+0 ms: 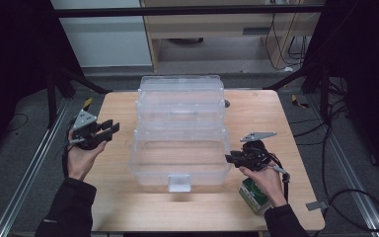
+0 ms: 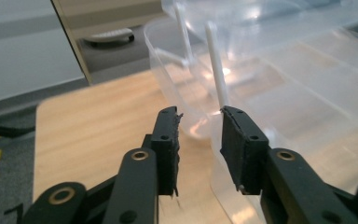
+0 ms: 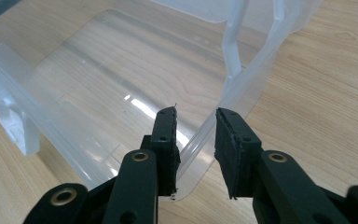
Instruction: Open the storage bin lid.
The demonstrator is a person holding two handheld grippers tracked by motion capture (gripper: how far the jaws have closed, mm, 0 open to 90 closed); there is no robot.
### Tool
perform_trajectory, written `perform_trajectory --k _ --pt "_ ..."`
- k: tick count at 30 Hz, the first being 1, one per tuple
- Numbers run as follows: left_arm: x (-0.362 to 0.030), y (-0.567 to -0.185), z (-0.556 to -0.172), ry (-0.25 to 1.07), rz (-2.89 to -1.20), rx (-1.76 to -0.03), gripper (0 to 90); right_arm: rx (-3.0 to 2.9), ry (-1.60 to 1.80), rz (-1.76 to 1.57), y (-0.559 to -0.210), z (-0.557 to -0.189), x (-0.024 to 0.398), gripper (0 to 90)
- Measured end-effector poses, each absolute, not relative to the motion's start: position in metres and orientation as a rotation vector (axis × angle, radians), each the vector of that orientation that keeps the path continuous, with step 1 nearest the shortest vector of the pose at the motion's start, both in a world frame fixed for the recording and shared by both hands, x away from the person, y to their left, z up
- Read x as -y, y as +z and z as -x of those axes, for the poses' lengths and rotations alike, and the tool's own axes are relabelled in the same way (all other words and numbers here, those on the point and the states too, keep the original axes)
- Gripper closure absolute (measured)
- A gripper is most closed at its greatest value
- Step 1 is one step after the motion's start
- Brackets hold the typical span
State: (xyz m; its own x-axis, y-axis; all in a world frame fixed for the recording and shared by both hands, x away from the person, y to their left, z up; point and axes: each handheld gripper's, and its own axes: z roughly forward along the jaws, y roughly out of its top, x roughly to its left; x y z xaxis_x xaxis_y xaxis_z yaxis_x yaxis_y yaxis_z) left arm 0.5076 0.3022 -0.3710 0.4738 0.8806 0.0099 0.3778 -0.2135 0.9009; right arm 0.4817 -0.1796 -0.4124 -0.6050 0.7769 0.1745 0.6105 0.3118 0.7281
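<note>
A clear plastic tiered storage box (image 1: 180, 106) stands open in the middle of the wooden table (image 1: 123, 202), its lower tray (image 1: 143, 165) empty. My left gripper (image 1: 112, 129) hovers left of the box, apart from it. In the left gripper view this gripper (image 2: 199, 126) is open with nothing between its jaws, and the box wall (image 2: 279, 84) lies just beyond them. My right gripper (image 1: 230, 158) is at the tray's right rim. In the right gripper view it (image 3: 196, 126) straddles the thin clear rim (image 3: 200, 135), and its pads do not press on it.
A small green and white carton (image 1: 254, 196) sits on the table under my right hand. A white latch (image 1: 179, 181) juts from the box's front. Metal rails (image 1: 29, 173) run along the floor on both sides, with cables (image 1: 355, 197) at the right.
</note>
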Motion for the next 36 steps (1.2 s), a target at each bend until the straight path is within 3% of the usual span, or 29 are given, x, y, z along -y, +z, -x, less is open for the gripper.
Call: perform_trajectory --k 18,30,36 --pt "-0.276 -0.406 -0.470 0.549 -1.920 -1.063 58.9 -2.359 1.161 -1.275 -0.412 -0.481 0.179 69.2" --pt "-0.268 -0.422 -0.474 0.481 -1.982 -1.068 67.4 -2.352 1.143 -1.282 -0.412 -0.478 0.176 70.2" --pt "-0.270 -0.423 -0.475 0.483 -1.972 -1.074 67.3 -2.355 1.135 -1.274 -0.411 -0.477 0.174 70.0"
